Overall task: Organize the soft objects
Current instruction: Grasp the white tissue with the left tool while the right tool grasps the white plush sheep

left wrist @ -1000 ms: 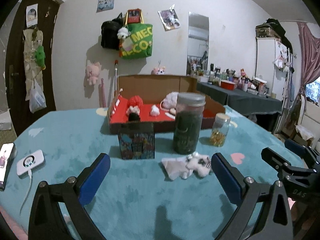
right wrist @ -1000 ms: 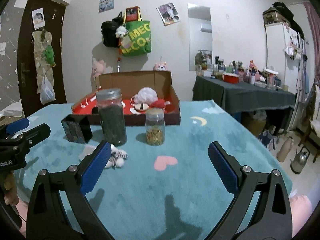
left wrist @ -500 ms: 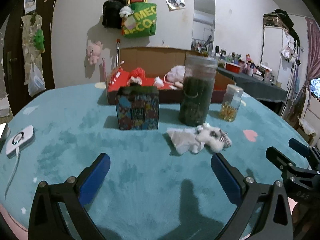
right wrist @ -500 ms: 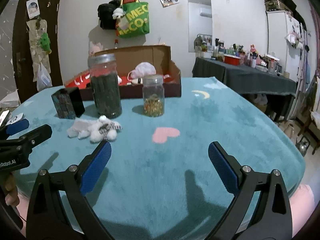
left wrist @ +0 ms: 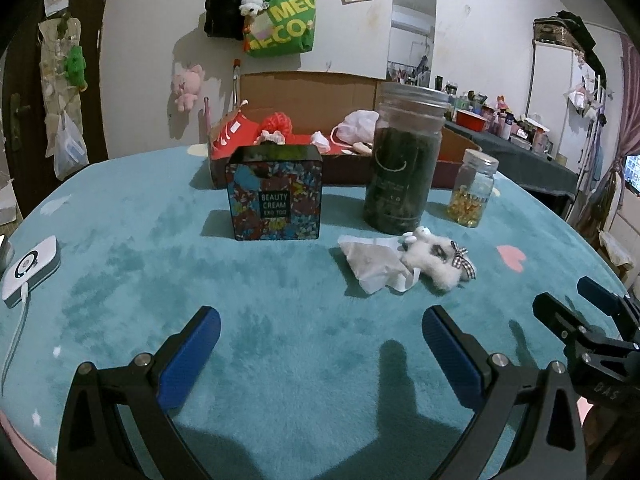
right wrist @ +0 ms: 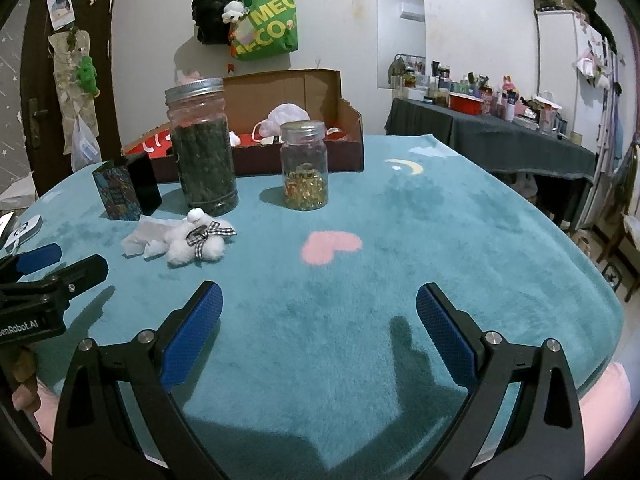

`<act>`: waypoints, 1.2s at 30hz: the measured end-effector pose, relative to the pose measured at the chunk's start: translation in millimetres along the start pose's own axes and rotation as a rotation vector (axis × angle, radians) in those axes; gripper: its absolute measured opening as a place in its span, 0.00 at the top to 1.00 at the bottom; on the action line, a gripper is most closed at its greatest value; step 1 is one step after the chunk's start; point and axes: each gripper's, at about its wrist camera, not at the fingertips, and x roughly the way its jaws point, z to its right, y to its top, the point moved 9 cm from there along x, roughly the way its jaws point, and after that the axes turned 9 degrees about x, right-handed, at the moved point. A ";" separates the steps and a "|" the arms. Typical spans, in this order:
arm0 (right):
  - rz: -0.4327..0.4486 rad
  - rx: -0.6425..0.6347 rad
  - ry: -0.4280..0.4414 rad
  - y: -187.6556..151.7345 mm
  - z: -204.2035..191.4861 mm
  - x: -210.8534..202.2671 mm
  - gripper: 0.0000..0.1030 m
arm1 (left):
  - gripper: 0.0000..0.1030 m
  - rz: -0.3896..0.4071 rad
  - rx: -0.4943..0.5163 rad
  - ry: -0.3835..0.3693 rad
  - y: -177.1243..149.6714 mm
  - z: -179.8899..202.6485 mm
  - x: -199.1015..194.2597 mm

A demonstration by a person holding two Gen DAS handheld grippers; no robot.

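Note:
A small white plush toy with a checked bow lies on the teal tablecloth beside a crumpled white tissue, in front of the tall jar. An open cardboard box with a red lining at the back holds a red pompom, a pink-white plush and small soft items. My left gripper is open and empty, short of the toy. My right gripper is open and empty, to the right of the toy.
A tall jar of dark leaves, a small jar of yellow capsules and a patterned cream box stand mid-table. A white charger lies at the left edge. Each gripper shows in the other's view.
Both grippers have dropped lower and tilted toward the table, moving closer to the plush toy and jars. Both stay open and empty.

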 end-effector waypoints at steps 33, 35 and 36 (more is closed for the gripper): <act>-0.372 -0.145 0.080 12.2 -65.5 80.3 0.04 | 0.00 -0.085 0.010 -0.042 31.5 -49.4 17.1; -0.366 -0.127 0.055 15.3 -50.1 80.6 0.04 | 0.00 -0.098 0.012 -0.074 32.4 -40.1 21.0; -0.363 -0.112 0.044 17.2 -41.6 81.1 0.04 | 0.00 -0.103 0.015 -0.091 32.5 -34.5 22.8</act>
